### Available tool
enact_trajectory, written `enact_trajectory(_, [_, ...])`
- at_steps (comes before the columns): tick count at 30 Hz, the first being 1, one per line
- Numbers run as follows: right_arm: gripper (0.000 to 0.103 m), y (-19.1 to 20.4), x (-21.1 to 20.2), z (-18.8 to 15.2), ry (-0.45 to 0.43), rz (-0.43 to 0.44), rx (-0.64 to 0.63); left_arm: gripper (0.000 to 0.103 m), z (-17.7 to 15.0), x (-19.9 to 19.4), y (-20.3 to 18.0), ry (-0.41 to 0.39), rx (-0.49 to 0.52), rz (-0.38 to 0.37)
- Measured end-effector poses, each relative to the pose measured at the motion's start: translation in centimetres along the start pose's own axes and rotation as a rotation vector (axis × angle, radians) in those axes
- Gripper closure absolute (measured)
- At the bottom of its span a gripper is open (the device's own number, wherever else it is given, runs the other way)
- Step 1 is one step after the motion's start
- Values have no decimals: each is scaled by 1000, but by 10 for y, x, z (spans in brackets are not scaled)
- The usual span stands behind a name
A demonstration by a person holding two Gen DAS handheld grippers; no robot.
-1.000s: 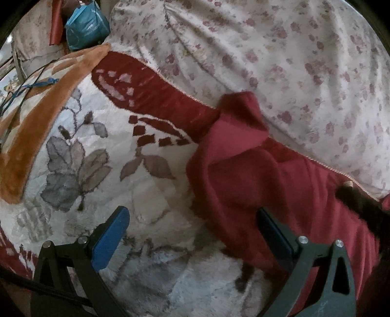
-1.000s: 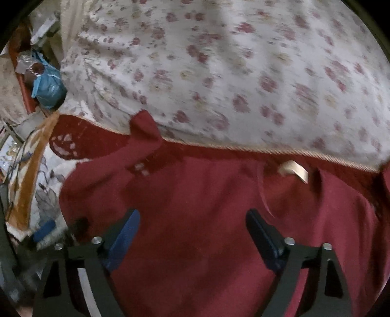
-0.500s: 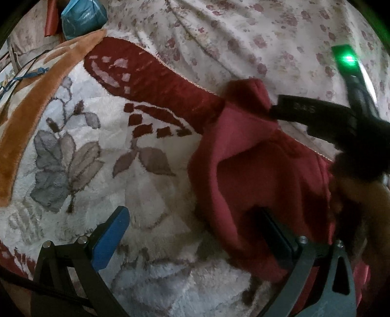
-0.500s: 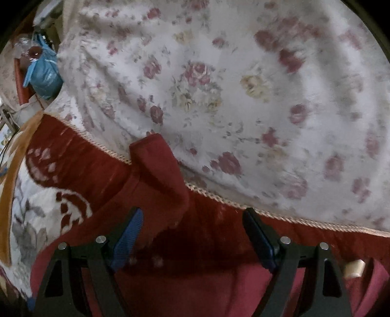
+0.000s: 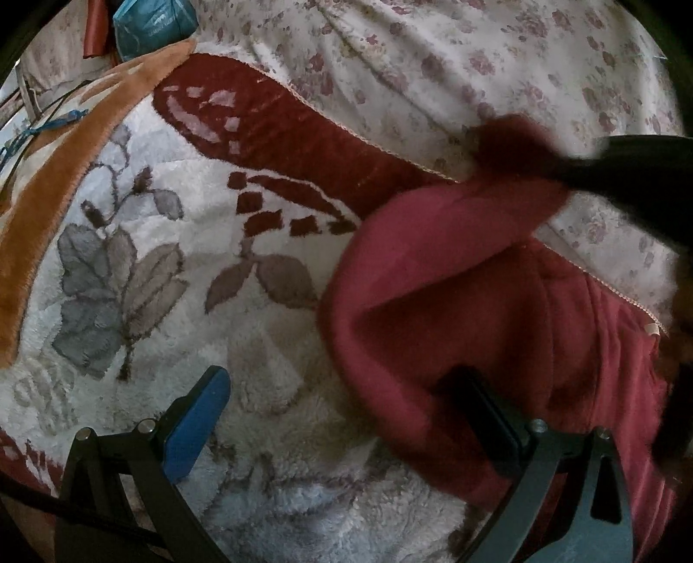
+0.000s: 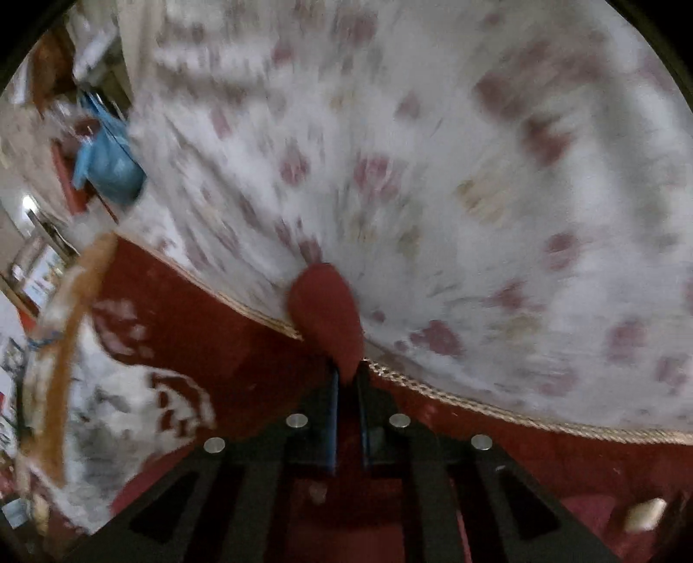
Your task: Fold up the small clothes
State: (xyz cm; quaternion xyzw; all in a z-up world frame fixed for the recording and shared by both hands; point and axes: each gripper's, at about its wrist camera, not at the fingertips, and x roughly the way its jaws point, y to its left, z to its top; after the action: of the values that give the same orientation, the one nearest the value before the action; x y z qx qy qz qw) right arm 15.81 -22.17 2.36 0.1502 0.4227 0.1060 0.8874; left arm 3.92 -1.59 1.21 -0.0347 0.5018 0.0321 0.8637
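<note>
while the right gripper point(image 6: 346, 381) pinches the red garment's point(image 5: 476, 312) sleeve tip at centre frame, left gripper point(image 5: 346, 415) jaws spread wide over its edge; folding barely begun, garment still rumpled.

We found the garment point(image 5: 498, 312) lying on the blanket point(image 5: 182, 268), right of its middle, its far edge against the sheet point(image 5: 433, 56) behind. A bag point(image 5: 149, 21) sat far left, beyond the blanket, beside the sheet.
</note>
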Motion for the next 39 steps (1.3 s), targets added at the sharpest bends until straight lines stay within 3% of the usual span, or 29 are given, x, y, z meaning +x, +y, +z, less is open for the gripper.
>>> enact_trajectory(8, [95,-34,-140,-23,-162,-28,16,0,-5,-20,-8,-45,44,19])
enact_trajectory(14, [95,-64,-207,-73,-191,-129,66,0,-19,-58,-20,-70,164,-79])
enact_trajectory(18, [95,-98,-230,-115,-156,-217,99,0,-34,-74,-20,-44,212,-188])
enact_trajectory(21, [95,-119,-226,-146,-69,-302,111,0,-35,-81,-20,-70,217,-187])
enact_trajectory(23, [93,-130,-225,-170,10,-315,120,0,-35,-83,-20,-96,205,-167])
enact_trajectory(24, [89,-135,-226,-180,42,-315,139,0,-34,-82,-21,-95,199,-165])
enact_trajectory(26, [68,-144,-236,-198,72,-331,185,0,-35,-77,-23,-74,194,-181])
enact_trajectory(27, [56,-146,-246,-203,57,-340,198,0,-36,-75,-27,-65,199,-188])
enact_trajectory(29, [48,-147,-264,-205,10,-358,205,0,-38,-73,-33,-66,219,-177])
enact_trajectory(32, [46,-146,-277,-195,-51,-338,205,0,-40,-69,-45,-70,253,-157])
enact_trajectory(35, [45,-136,-261,-175,-48,-245,158,0,-42,-63,-55,-61,283,-145])
enact_trajectory(39, [45,-105,-194,-141,81,-76,13,0,-45,-55,-62,-45,307,-122])
